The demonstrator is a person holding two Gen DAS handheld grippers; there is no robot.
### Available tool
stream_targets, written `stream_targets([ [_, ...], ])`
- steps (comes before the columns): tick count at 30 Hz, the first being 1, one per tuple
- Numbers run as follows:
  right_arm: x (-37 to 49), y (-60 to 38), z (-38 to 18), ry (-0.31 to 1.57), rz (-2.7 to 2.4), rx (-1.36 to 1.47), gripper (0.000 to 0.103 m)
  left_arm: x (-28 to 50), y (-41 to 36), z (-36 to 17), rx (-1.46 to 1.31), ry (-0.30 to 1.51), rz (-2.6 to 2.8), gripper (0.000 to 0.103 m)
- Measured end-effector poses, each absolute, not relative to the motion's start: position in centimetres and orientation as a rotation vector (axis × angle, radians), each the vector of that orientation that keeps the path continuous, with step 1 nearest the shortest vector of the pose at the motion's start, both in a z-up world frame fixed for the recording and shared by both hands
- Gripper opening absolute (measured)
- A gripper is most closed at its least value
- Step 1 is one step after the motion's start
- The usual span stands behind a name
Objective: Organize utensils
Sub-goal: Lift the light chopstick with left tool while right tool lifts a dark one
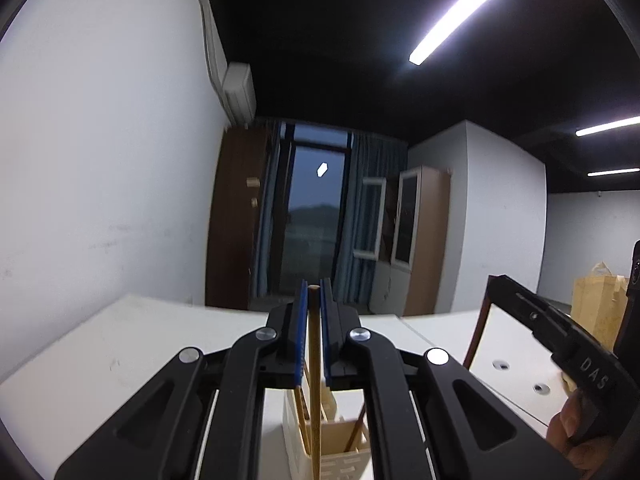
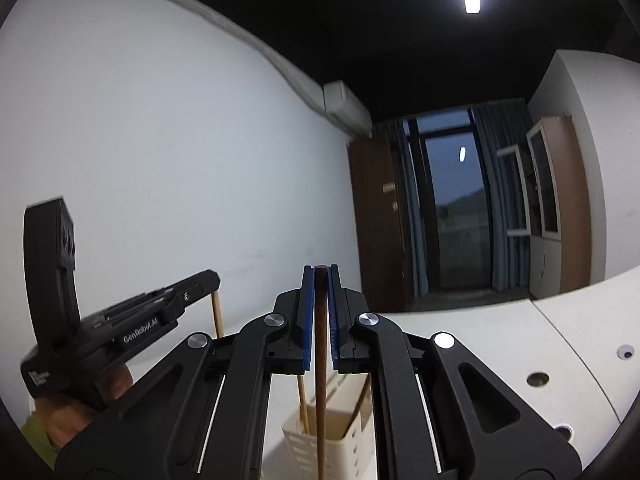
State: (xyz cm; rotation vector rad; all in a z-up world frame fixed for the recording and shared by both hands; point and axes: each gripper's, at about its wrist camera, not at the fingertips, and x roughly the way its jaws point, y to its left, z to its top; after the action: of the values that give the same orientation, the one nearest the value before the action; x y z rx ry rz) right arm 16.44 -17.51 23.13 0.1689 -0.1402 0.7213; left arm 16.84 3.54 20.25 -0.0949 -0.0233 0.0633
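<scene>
In the left wrist view my left gripper (image 1: 314,292) is shut on a light wooden chopstick (image 1: 314,364) that stands upright over a cream slotted utensil holder (image 1: 340,456). The right wrist view has my right gripper (image 2: 320,276) shut on a dark brown chopstick (image 2: 320,372), also upright above the utensil holder (image 2: 344,444). Each gripper shows in the other's view: the right gripper (image 1: 496,282) with its dark chopstick (image 1: 478,328), the left gripper (image 2: 210,280) with its light chopstick (image 2: 217,316). More chopsticks (image 2: 362,400) lean inside the holder.
The holder stands on a white table (image 1: 120,340) with round cable holes (image 1: 500,365) to the right. A person's hand (image 2: 80,404) grips the left tool. A tan box (image 1: 596,308) sits at far right. A white wall runs along the left; cabinets and a window lie beyond.
</scene>
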Motion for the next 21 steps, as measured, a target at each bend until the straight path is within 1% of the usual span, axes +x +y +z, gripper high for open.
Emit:
stream_targets([
  [5, 15.4, -19.4, 23.5, -0.288, 0.671, 0.265, 0.006, 13.6, 2.5, 20.8, -0.083, -0.204, 0.117, 0.006],
  [10, 15.7, -19.7, 23.4, -0.342, 0.684, 0.301, 0.006, 11.7, 1.7, 20.8, -0.079, -0.34, 0.131, 0.006],
  [16, 16.6, -18.7, 23.3, -0.4, 0.675, 0.288, 0.006, 12.6, 1.7, 19.9, -0.085, -0.42, 0.113, 0.006],
  [21, 18.7, -17.3, 22.6, -0.36, 0.687, 0.281, 0.006, 15.2, 1.9, 19.0, -0.088, -0.379, 0.111, 0.006],
])
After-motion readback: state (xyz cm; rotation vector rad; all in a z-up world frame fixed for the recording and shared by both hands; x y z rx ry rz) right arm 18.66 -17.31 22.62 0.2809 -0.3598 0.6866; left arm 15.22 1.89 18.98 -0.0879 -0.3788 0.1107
